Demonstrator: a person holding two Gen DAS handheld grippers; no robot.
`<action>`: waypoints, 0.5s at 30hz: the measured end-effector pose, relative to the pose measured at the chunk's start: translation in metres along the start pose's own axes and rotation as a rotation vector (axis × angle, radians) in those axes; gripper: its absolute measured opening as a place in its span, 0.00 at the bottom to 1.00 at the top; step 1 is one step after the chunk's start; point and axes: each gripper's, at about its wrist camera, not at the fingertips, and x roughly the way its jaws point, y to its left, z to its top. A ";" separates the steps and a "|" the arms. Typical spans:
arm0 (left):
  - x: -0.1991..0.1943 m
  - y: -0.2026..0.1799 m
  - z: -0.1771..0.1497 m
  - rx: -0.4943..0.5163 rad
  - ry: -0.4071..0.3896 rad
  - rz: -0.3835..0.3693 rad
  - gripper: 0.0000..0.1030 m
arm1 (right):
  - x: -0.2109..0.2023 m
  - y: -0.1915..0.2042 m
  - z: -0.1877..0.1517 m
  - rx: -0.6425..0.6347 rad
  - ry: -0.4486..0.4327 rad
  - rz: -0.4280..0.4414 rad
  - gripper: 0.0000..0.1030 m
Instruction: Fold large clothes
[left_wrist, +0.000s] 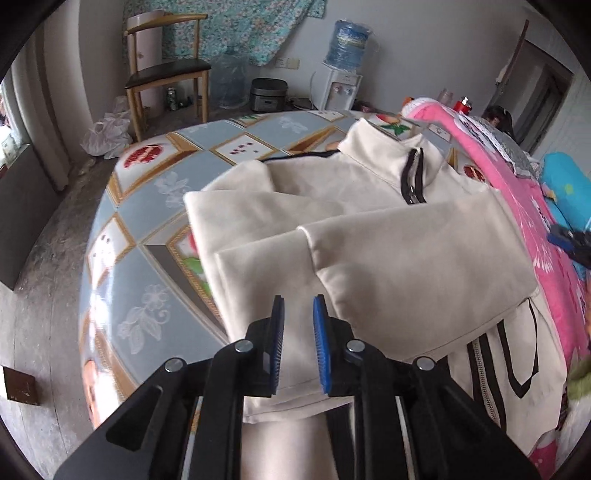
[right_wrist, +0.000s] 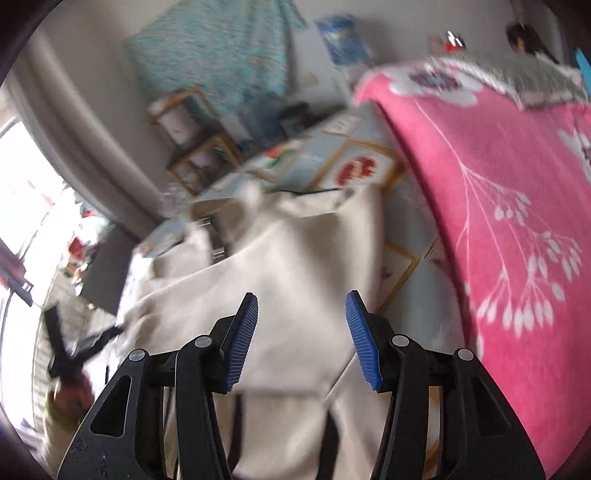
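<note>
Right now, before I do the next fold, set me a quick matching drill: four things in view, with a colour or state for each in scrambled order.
Things:
1. jacket
2. blanket
3. left gripper
4. chair

Descriptions:
A. pink with white flowers, beside the jacket
B. open above the jacket's near edge, gripping nothing
C. cream, sleeves folded across the front
D. wooden frame, dark seat, standing on the floor beyond the table

Pairs: 1-C, 2-A, 3-B, 4-D

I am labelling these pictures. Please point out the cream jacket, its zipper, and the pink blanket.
cream jacket (left_wrist: 406, 266): left wrist view, on the folded sleeve.
zipper (left_wrist: 415, 177): left wrist view, on the black strip below the collar.
pink blanket (right_wrist: 498, 192): right wrist view, on the white branch print.
</note>
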 end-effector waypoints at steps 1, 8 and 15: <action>0.010 -0.003 -0.002 0.006 0.019 0.024 0.15 | 0.019 -0.008 0.012 0.026 0.025 -0.050 0.42; 0.018 -0.009 -0.010 0.001 0.012 0.050 0.15 | 0.089 -0.036 0.051 0.100 0.090 -0.113 0.15; 0.020 -0.008 -0.010 0.009 0.009 0.037 0.15 | 0.059 -0.031 0.054 0.051 -0.070 -0.143 0.04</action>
